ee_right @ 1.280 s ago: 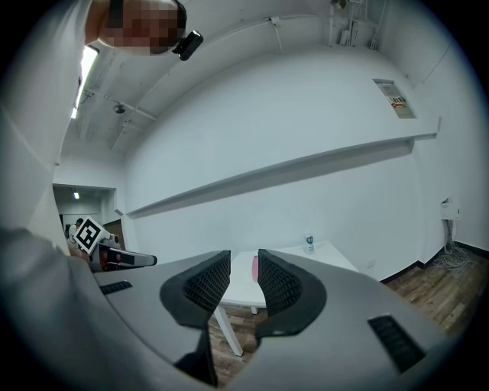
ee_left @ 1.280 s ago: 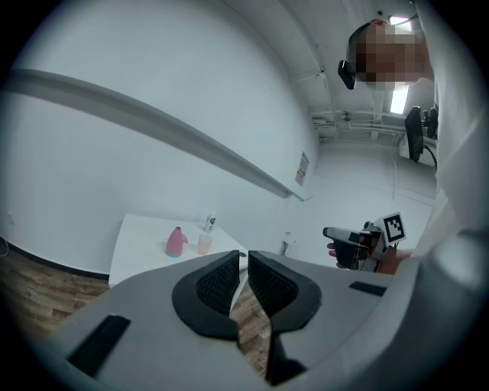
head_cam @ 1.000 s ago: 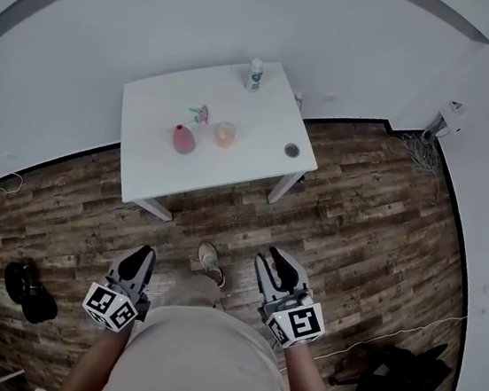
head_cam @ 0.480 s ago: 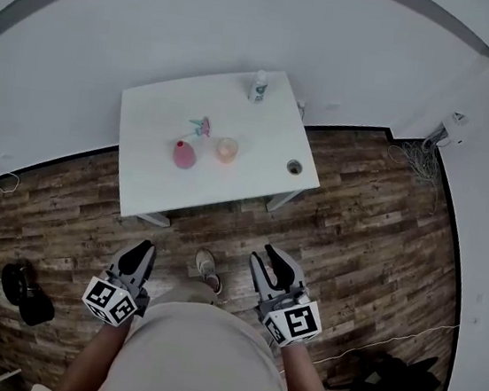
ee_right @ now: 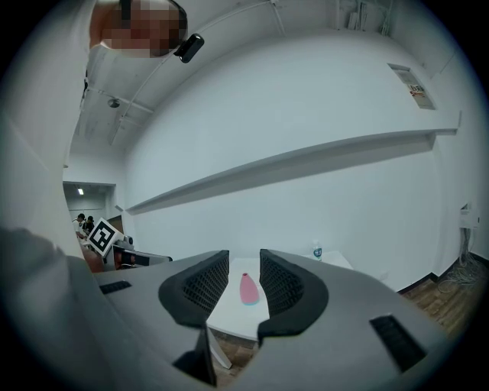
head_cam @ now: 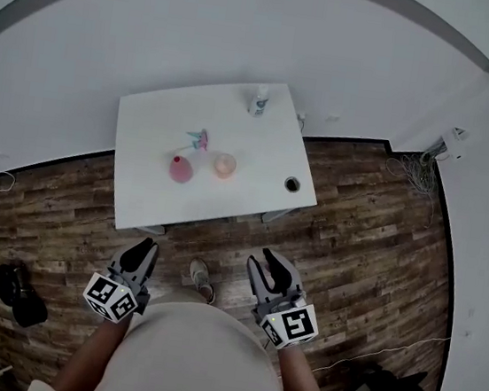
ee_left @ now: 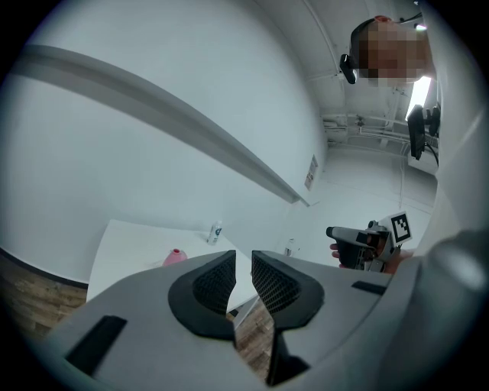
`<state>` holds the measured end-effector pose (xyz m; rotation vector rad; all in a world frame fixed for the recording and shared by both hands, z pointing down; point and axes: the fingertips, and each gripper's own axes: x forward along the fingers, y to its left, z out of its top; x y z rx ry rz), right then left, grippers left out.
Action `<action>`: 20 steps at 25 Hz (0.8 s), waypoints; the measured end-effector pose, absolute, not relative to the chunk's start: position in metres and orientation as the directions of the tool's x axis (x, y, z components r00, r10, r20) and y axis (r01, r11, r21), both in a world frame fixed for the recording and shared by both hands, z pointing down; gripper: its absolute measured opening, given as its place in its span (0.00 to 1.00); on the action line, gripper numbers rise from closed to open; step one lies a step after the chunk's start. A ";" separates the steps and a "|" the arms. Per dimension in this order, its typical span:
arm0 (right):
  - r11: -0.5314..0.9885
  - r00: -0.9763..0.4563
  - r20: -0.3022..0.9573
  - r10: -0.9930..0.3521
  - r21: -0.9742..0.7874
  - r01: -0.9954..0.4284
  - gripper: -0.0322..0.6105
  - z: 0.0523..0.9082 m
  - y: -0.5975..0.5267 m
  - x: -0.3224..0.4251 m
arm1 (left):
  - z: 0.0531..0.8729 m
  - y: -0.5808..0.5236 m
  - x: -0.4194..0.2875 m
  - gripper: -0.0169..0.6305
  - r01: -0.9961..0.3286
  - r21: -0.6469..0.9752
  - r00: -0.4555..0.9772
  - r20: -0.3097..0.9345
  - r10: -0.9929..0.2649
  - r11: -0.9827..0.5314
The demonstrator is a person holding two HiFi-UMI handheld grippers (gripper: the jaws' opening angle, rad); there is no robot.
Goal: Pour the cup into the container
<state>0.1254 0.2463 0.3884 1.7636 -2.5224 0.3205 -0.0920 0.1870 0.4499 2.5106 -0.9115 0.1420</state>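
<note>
Head view shows the cup (head_cam: 223,165) on the table (head_cam: 137,194), well ahead of both grippers, with a pink bottle (head_cam: 180,169) on its left-gripper side. The left gripper (head_cam: 141,252) has just been opening, its jaws slightly apart and empty. The right gripper (head_cam: 269,263) is narrowly parted and also empty.

table (head_cam: 155,125): white, smooth, matt | floor (head_cam: 376,216): wood-grain planks | cup (head_cam: 223,165): perhaps translucent plastic | jaws: black ribbed lining
</note>
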 end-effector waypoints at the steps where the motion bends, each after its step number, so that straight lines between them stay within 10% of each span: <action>1: 0.330 -0.351 0.159 -0.923 -0.141 -0.933 0.22 0.389 0.242 0.126 | 0.450 0.182 -0.091 0.11 -0.628 0.387 0.776 0.245 -0.581 -0.675; 20: 0.333 -0.354 0.188 -0.916 -0.134 -0.933 0.22 0.404 0.168 0.145 | 0.465 0.109 -0.060 0.12 -0.605 0.398 0.795 0.258 -0.549 -0.689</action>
